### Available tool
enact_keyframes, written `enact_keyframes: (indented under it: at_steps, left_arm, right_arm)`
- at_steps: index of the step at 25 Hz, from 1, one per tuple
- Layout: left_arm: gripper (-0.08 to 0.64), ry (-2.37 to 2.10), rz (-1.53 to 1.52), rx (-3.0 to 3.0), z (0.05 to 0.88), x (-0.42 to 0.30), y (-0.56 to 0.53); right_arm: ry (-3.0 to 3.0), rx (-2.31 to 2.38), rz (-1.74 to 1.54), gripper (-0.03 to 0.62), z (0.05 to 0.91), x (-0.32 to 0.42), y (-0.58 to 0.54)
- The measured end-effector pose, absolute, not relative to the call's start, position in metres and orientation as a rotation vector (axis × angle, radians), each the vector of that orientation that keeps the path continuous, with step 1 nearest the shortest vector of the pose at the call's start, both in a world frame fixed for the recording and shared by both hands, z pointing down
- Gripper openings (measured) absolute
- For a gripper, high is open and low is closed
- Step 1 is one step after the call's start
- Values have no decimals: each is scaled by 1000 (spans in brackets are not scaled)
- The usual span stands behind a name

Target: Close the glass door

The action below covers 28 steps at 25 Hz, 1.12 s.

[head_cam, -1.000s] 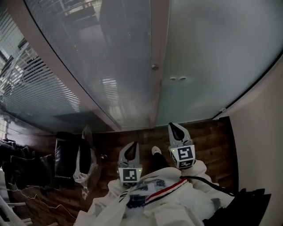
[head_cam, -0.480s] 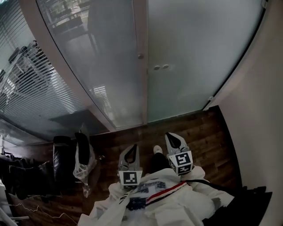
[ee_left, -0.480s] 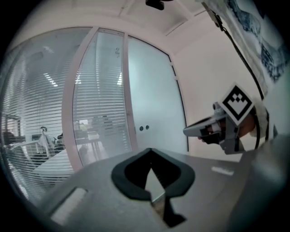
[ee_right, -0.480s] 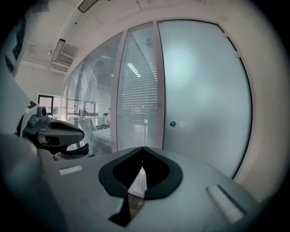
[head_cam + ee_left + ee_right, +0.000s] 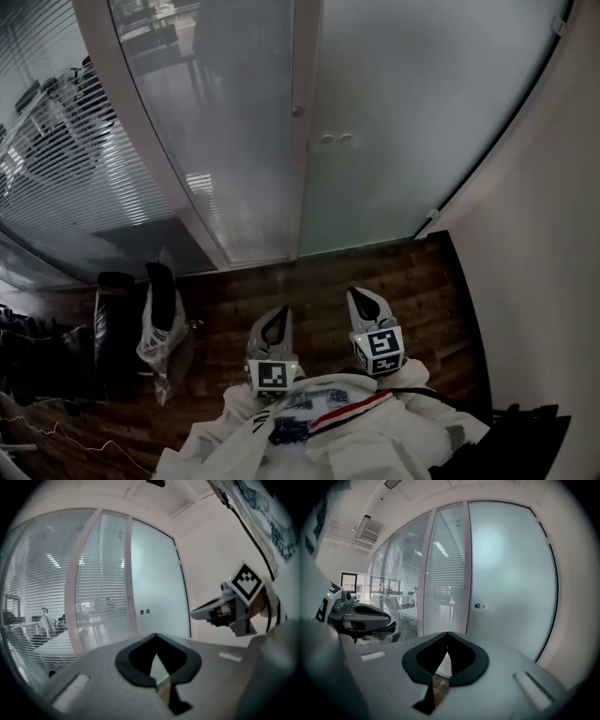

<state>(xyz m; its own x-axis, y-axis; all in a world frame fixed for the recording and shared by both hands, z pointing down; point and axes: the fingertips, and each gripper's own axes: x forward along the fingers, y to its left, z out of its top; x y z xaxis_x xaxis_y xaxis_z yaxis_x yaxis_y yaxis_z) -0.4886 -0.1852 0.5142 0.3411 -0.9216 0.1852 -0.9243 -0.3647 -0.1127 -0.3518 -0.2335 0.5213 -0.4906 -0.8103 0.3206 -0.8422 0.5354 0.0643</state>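
No readable text, numbers or brands are showing in any view. The marker cube [image 5: 272, 376] on the left gripper [image 5: 276, 321] and the one [image 5: 380, 350] on the right gripper [image 5: 364, 300] are showing only black-and-white square patterns. The print on the white garment [image 5: 302, 412] is blurring out, unreadable.

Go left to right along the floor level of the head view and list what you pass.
Dark bags → plastic bag → left tool → right tool → wall
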Motion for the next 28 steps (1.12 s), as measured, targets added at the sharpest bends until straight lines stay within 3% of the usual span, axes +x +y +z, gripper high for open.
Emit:
enact_keyframes:
  at_steps: [9, 16, 28]
  left_arm:
    - [2, -1737, 362, 2593, 534, -435, -175]
    - [2, -1651, 422, 2675, 504, -328, -155]
    - [2, -1631, 499, 2661, 531, -188, -46]
  right_arm:
    - [-2481, 1315, 104, 8, 511, -301, -189]
    - [-2477, 1377, 182, 8, 513, -205, -158]
    - [-2472, 1408, 274, 8, 537, -54, -57]
